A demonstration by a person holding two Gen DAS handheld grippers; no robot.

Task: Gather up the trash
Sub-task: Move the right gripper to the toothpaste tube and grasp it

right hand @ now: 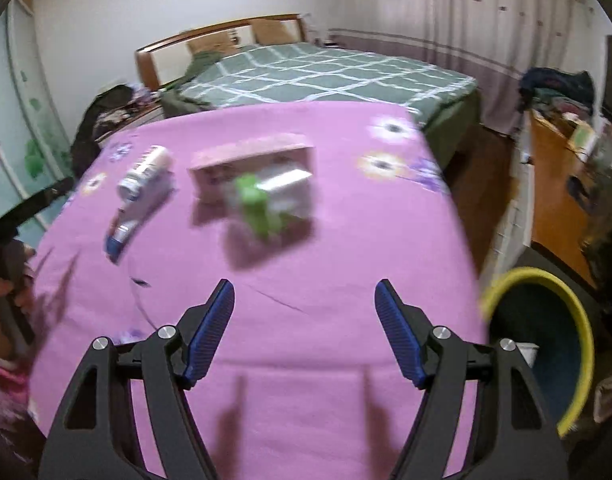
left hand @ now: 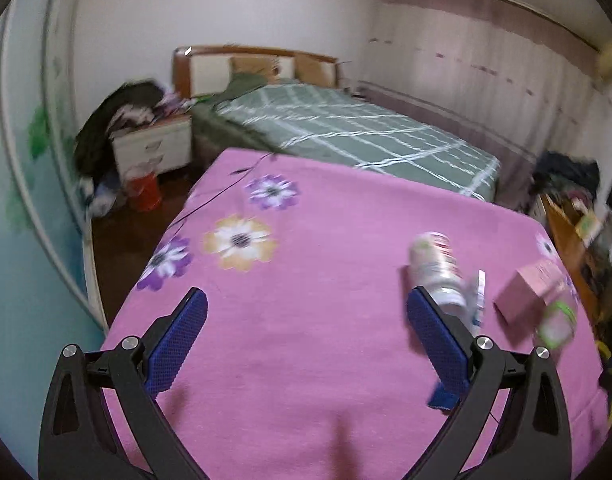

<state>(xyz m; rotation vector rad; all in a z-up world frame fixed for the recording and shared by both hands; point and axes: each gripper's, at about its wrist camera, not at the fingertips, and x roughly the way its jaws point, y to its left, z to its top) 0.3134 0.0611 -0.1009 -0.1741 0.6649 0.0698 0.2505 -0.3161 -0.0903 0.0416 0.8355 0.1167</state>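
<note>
Trash lies on a table under a pink flowered cloth [left hand: 306, 300] [right hand: 306, 264]. A white can [left hand: 436, 268] [right hand: 146, 172] lies on its side with a white and blue tube [left hand: 476, 300] [right hand: 126, 226] beside it. A pink box [left hand: 526, 294] [right hand: 254, 172] and a green and white carton [left hand: 558, 318] [right hand: 258, 208] lie close together. My left gripper [left hand: 306, 308] is open and empty, its right finger next to the can. My right gripper [right hand: 305, 298] is open and empty, short of the carton.
A bin with a yellow rim [right hand: 546, 344] stands on the floor right of the table. A green checked bed [left hand: 346, 132] [right hand: 318, 68] lies beyond. A white nightstand [left hand: 154, 148], a red bucket [left hand: 144, 192] and a cluttered wooden desk [right hand: 562, 176] stand around.
</note>
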